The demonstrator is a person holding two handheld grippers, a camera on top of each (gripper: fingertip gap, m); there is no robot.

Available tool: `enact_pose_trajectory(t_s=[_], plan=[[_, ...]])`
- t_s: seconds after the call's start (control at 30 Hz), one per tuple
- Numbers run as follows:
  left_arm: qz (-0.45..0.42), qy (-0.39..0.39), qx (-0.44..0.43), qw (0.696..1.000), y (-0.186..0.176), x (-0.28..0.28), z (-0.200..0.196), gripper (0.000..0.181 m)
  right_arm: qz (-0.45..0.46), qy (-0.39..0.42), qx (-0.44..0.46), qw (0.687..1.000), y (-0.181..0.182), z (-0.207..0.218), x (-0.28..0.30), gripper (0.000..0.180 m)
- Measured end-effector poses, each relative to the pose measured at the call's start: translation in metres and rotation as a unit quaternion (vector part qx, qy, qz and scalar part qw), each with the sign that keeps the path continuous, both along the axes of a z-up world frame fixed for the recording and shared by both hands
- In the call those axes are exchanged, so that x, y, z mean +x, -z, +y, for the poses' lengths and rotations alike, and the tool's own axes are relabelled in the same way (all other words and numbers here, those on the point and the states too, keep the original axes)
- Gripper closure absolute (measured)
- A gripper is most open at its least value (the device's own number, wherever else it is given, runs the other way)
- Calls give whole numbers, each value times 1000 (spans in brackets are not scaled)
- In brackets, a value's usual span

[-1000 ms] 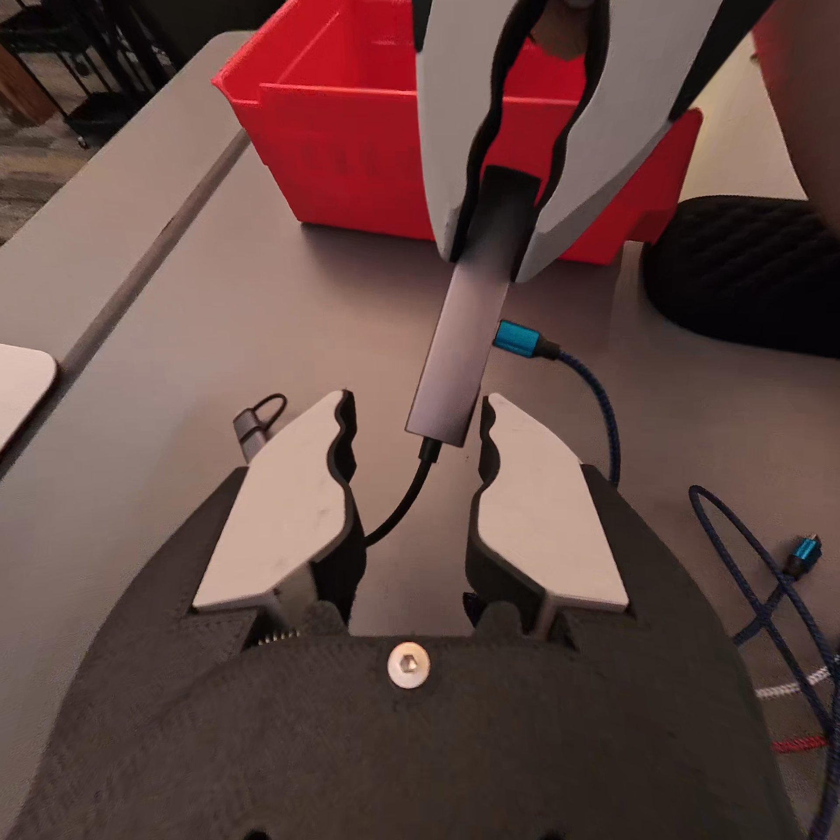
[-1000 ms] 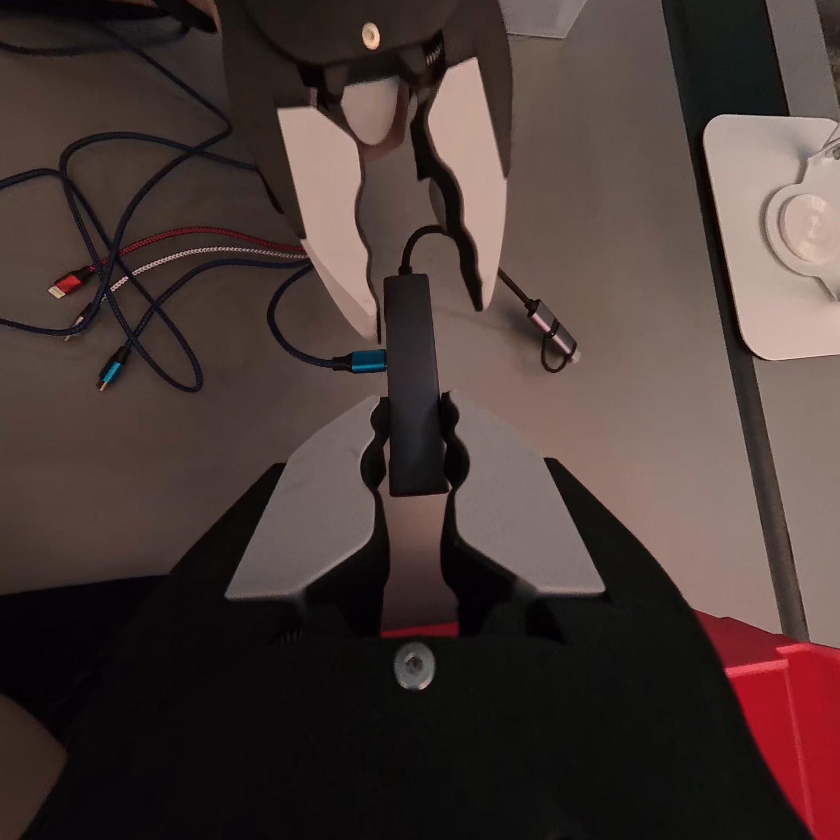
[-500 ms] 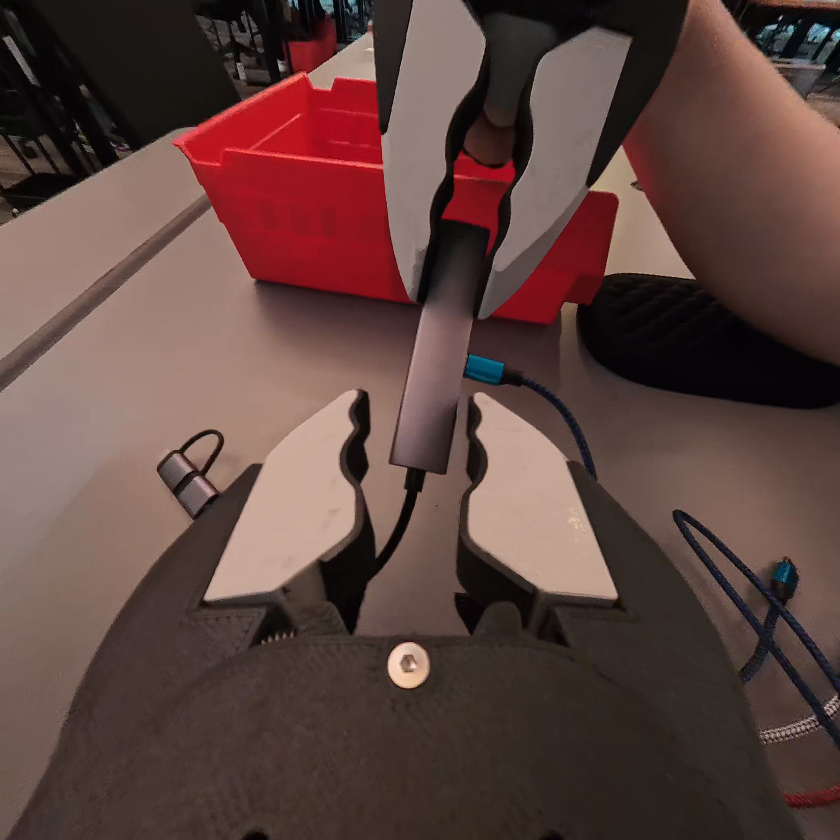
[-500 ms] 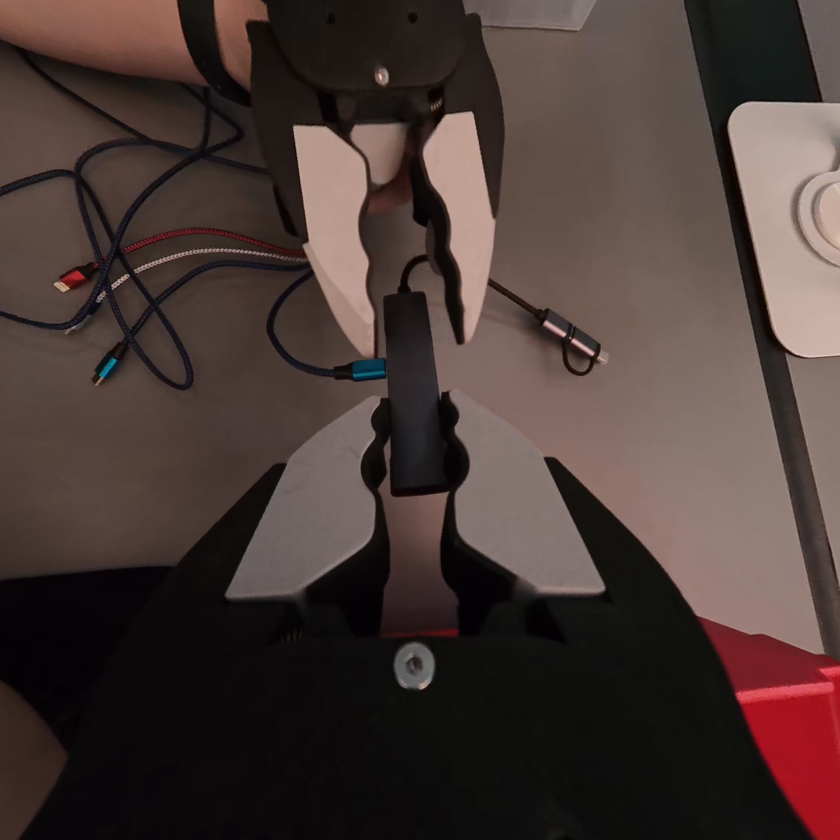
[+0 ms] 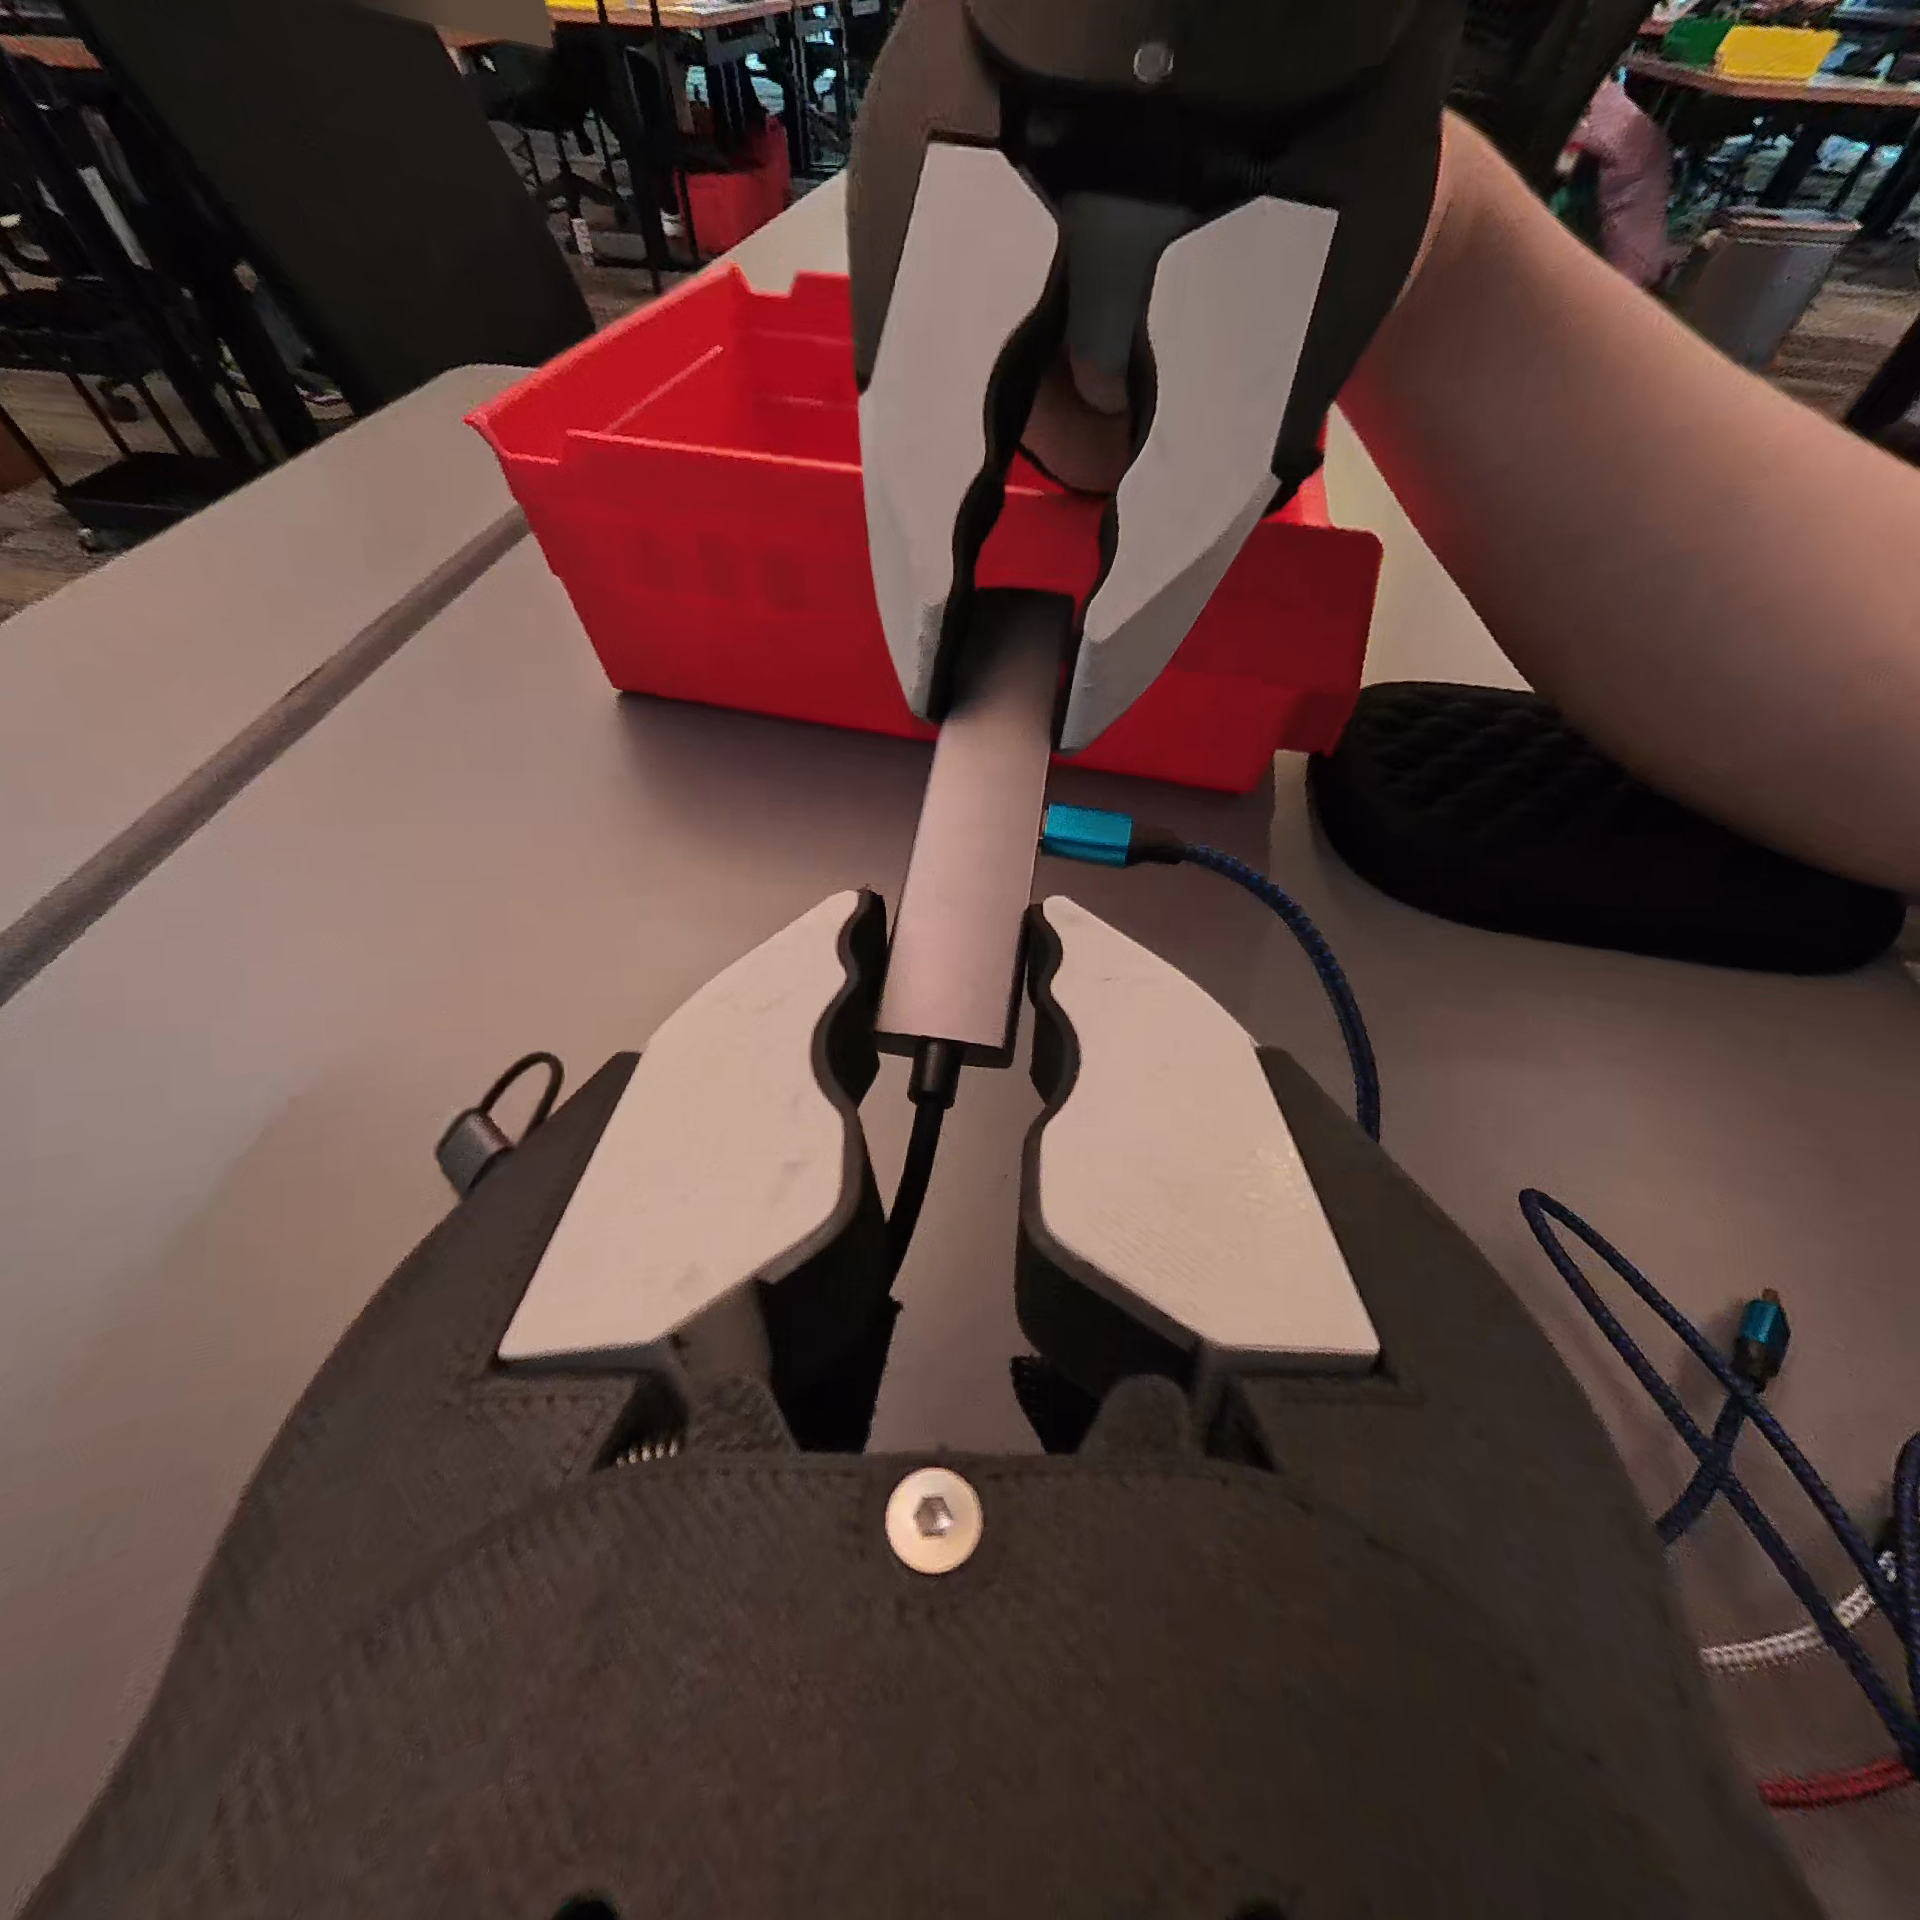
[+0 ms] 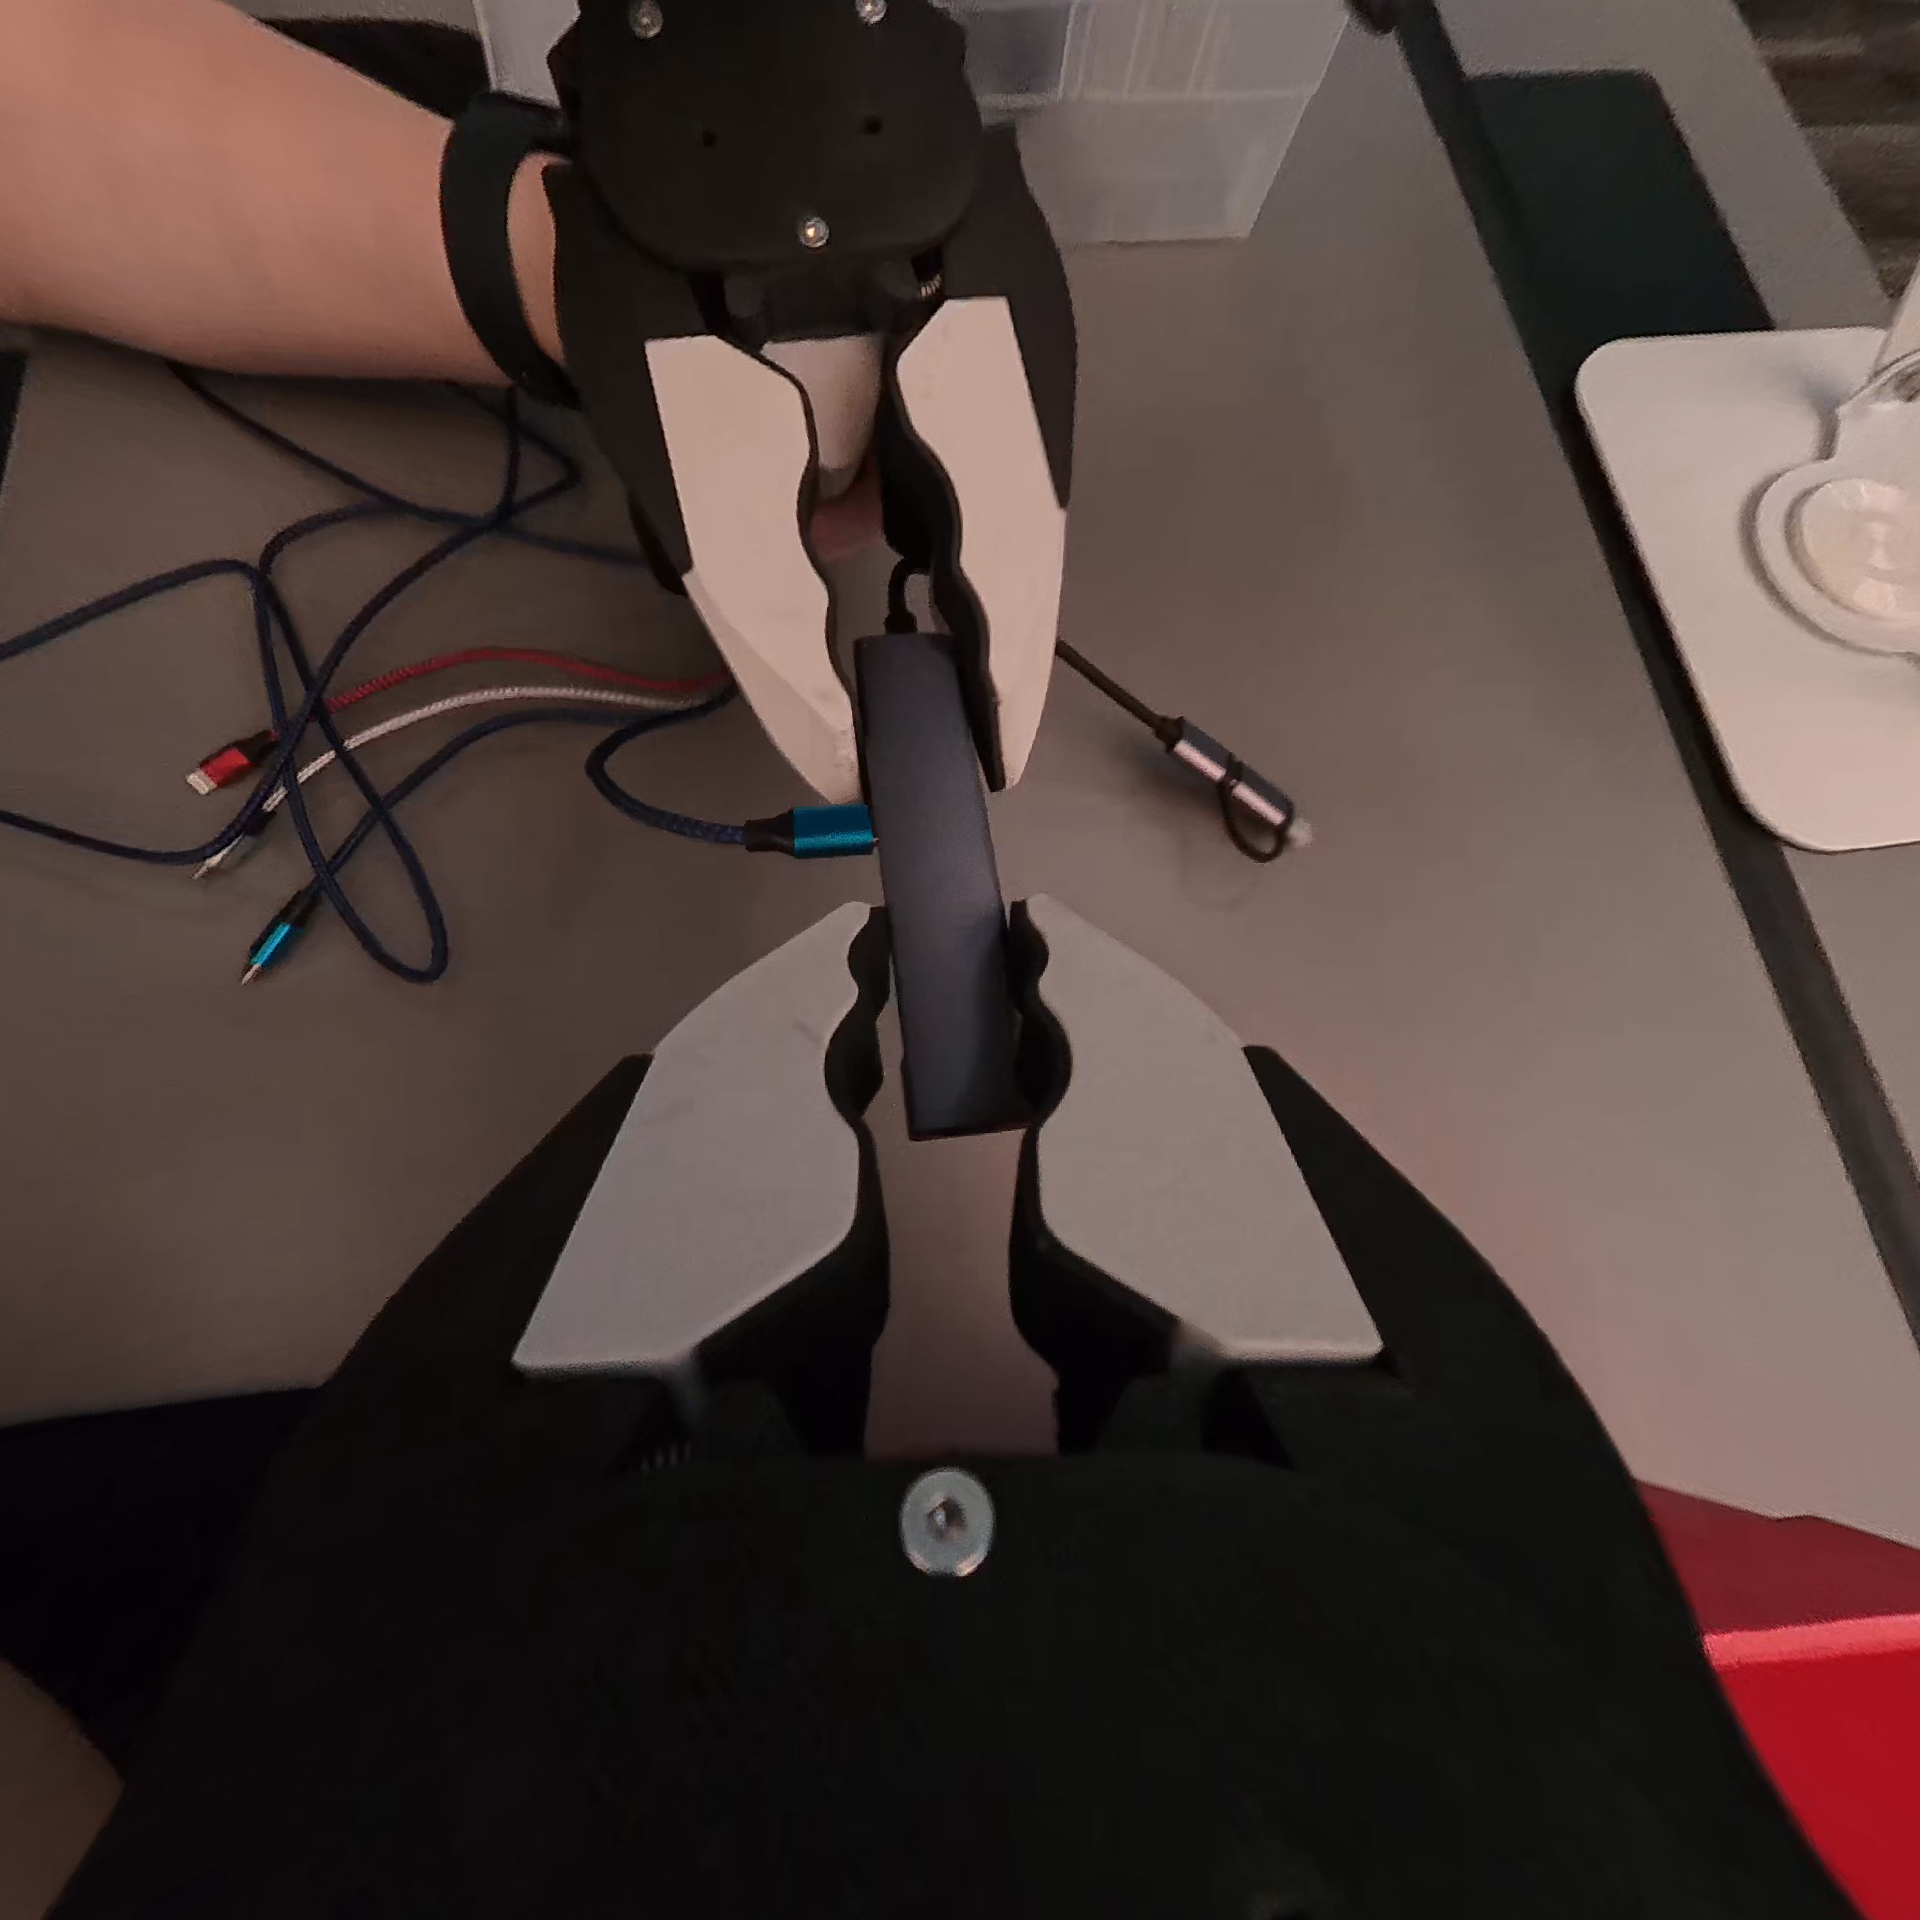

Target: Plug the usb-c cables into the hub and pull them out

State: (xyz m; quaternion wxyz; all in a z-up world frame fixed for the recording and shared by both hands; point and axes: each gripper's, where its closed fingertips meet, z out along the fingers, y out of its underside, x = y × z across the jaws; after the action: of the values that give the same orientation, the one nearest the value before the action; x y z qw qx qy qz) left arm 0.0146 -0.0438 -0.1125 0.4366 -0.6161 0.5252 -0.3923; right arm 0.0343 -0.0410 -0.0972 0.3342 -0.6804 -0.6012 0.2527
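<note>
step in hand: a judgement — the hub point(image 5: 971, 883) looks to be passing from a one-claw hold to a two-claw hold, so that the plugged cable can then be pulled out.
doing it well: close the left claw point(image 5: 954, 971) squarely on the hub's near end, on its flat sides and clear of the tail cord point(image 5: 920, 1153); give the right claw a free path to the blue plug point(image 5: 1086, 836) only once that grip is firm. pull the plug straight along its own axis, not sideways, or the port may bind.
left claw: its fingers sit close on either side of the hub's near end; whether the pads truly press it i cannot tell, a thin gap may remain on one side.
right claw point(image 6: 940, 1013): clamped on the hub's far end, the bar held between its wavy pads.
hub position: lifted off the grey counter point(image 5: 364, 883), spanning straight from one claw to the other, slightly tilted.
blue plug: seated in the hub's side port about midway along, between the two claws and touching neither; its braided blue cable point(image 5: 1320, 987) loops down to the counter.
spare cables point(image 6: 312, 748): a loose tangle of blue, red and white leads lying well apart from the hub, on the left claw's side.
hub's own connector point(image 6: 1236, 779): resting on the counter beside the left claw.
red bin point(image 5: 748, 561): behind the right claw, not involved.
risk: a judgement — the tail cord running between the left fingers could get pinched.
</note>
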Motion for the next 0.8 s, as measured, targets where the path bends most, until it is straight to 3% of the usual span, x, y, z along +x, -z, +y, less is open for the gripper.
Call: enact_pose_trajectory(t_s=[0.1, 0.23, 0.33, 0.43, 0.5, 0.7, 0.8], plan=[[-16, -34, -6, 999, -12, -8, 11, 155, 32, 26, 58, 997, -16, 14, -4, 154], [-49, -115, 13, 992, -41, -29, 35, 155, 70, 141, 166, 973, -67, 43, 0, 145], [-66, -183, 23, 981, -58, -44, 51, 155, 150, 296, 268, 904, -131, 64, 5, 123], [-72, -236, 36, 968, -66, -56, 62, 156, 256, 379, 316, 831, -163, 52, -7, 131], [-70, -255, 45, 963, -69, -61, 66, 156, 275, 358, 324, 832, -155, 41, -34, 132], [-72, -275, 43, 958, -68, -70, 74, 156, 168, 335, 326, 868, -90, 49, -76, 137], [-66, -280, 45, 957, -64, -72, 77, 156, 138, 358, 319, 866, -77, 58, -72, 145]])
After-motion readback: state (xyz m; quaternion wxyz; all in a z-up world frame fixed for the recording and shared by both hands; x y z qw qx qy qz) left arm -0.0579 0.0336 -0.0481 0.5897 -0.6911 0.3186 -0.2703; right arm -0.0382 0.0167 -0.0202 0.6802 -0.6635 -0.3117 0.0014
